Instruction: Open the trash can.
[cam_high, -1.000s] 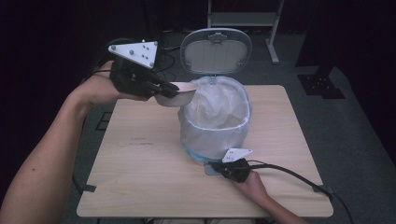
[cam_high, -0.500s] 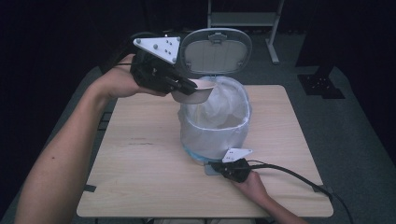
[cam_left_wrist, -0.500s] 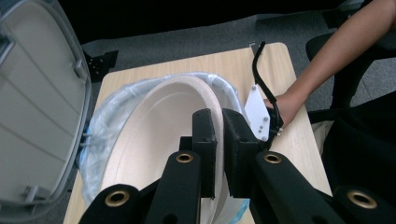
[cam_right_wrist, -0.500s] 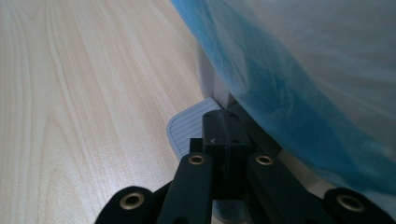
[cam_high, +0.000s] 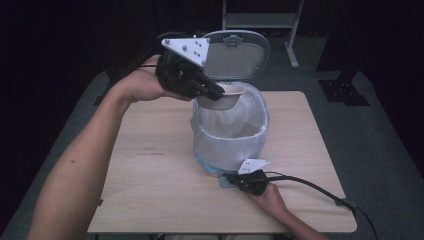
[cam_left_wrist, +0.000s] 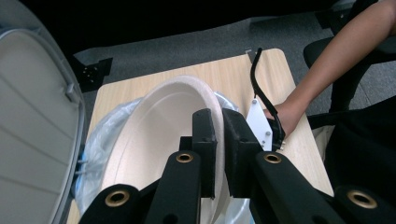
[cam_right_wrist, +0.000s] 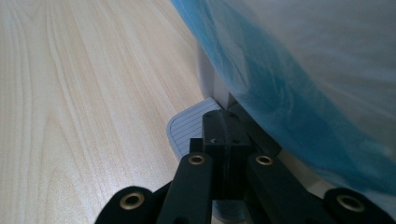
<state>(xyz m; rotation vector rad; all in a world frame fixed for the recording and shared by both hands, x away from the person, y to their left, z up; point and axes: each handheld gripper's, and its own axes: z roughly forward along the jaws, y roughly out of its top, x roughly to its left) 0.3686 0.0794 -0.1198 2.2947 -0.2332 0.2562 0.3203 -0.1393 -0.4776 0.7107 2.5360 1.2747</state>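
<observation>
1. High view first: your left gripper (cam_high: 218, 92) is pinching the rim of the paper bowl (cam_high: 222, 96), and the bowl hangs right over the far-left part of the bin's mouth, not inside it yet. That's the relation everything turns on: the bowl sits straight out past your jaw tips, with the bin (cam_high: 229, 131) open just below it.

2. In the left gripper view the 2 jaws are clamped on the bowl's (cam_left_wrist: 159, 140) edge, 1 inside the rim and 1 outside. The bowl is tipped up on its side, hollow facing the raised lid (cam_left_wrist: 35, 126), and the liner bag (cam_left_wrist: 100, 140) shows around and under it.

3. The bin stands about mid-desk, a bit toward the near edge, with its lid (cam_high: 237, 52) up at the far side. So there's nothing between bowl and bag.

4. Your right gripper (cam_high: 235, 178) is down at the bin's foot near the near edge of the desk (cam_high: 150, 165). In the right gripper view its jaws are pressed together and resting on the foot pedal (cam_right_wrist: 191, 123), which I'd guess is what holds the lid up.

5. Left hand is the one on the bowl, so the drop is its job. My read: let go from here and the bowl should fall into the bag, though being so close to the far-left rim it could catch the edge.
</observation>
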